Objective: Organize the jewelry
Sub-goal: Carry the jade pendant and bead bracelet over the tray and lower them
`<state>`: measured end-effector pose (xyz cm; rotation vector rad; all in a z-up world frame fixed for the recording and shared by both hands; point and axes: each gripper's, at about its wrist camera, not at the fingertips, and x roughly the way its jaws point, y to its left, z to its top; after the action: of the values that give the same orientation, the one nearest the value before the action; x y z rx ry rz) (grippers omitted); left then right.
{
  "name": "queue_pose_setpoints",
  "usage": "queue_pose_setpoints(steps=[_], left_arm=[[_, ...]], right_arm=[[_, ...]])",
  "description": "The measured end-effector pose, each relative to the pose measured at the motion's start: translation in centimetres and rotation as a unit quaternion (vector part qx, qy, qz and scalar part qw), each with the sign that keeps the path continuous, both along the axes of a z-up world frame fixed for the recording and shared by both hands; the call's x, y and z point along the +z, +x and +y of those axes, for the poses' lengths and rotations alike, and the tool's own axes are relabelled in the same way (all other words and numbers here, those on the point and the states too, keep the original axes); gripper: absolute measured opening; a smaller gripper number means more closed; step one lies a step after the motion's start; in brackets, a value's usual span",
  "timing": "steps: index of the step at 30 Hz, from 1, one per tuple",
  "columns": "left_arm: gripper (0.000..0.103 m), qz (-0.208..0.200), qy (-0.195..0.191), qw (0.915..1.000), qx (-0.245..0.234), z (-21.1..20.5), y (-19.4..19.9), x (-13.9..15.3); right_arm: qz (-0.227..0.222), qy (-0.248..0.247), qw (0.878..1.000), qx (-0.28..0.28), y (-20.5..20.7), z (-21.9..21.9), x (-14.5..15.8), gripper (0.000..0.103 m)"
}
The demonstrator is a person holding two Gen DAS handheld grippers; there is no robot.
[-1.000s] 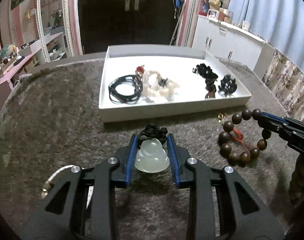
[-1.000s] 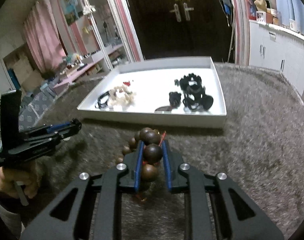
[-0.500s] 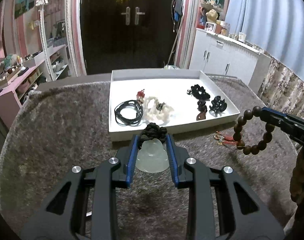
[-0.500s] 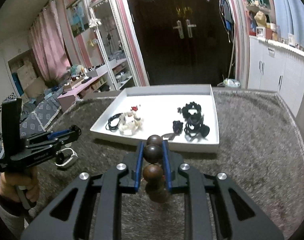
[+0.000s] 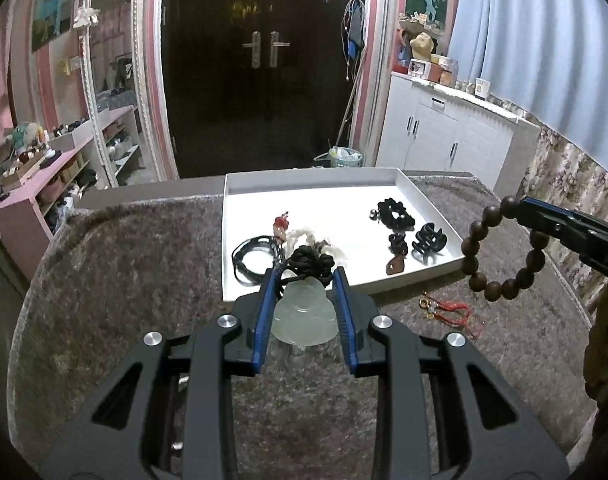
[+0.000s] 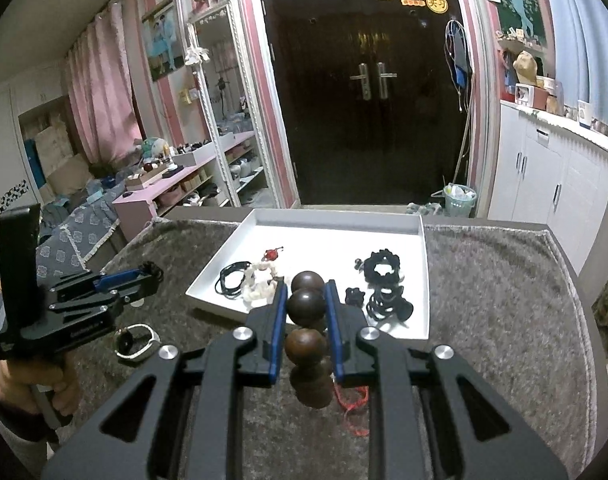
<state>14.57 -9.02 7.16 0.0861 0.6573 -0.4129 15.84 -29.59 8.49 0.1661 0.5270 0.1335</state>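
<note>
My left gripper point(image 5: 304, 280) is shut on a pale jade pendant point(image 5: 304, 316) with a black knotted cord point(image 5: 309, 260), held above the grey carpeted table before the white tray point(image 5: 300, 292). My right gripper point(image 6: 305, 294) is shut on a dark wooden bead bracelet point(image 6: 305, 306), lifted off the table; it also shows in the left wrist view point(image 5: 499, 256), hanging from the right gripper point(image 5: 523, 210). The left gripper also shows in the right wrist view point(image 6: 154, 272). The tray holds a black cord loop point(image 5: 252, 256), a white bracelet point(image 5: 304, 240), black scrunchies point(image 5: 395, 214) and a black hair clip point(image 5: 429, 242).
A red cord with gold charms point(image 5: 449, 310) lies on the table right of the tray's near corner. A watch point(image 6: 138, 340) lies on the table at the left. The table edge runs behind the tray; a pink shelf point(image 5: 44, 176) and white cabinets point(image 5: 455, 140) stand beyond.
Both grippers have risen from the table, lifting the pendant and the bead bracelet. The red cord with gold charms stays on the table.
</note>
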Motion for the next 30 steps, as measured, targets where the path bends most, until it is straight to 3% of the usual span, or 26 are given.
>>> queue_pose_setpoints(steps=[17, 30], left_arm=[[0.027, -0.005, 0.002, 1.0000, -0.005, -3.0, 5.2, 1.8], [0.027, 0.011, 0.007, 0.9999, 0.010, -4.8, 11.9, 0.2]], right_arm=[[-0.007, -0.005, 1.000, 0.003, 5.4, -0.4, 1.9, 0.019], [0.018, 0.016, 1.000, -0.003, 11.9, -2.0, 0.0, 0.019]])
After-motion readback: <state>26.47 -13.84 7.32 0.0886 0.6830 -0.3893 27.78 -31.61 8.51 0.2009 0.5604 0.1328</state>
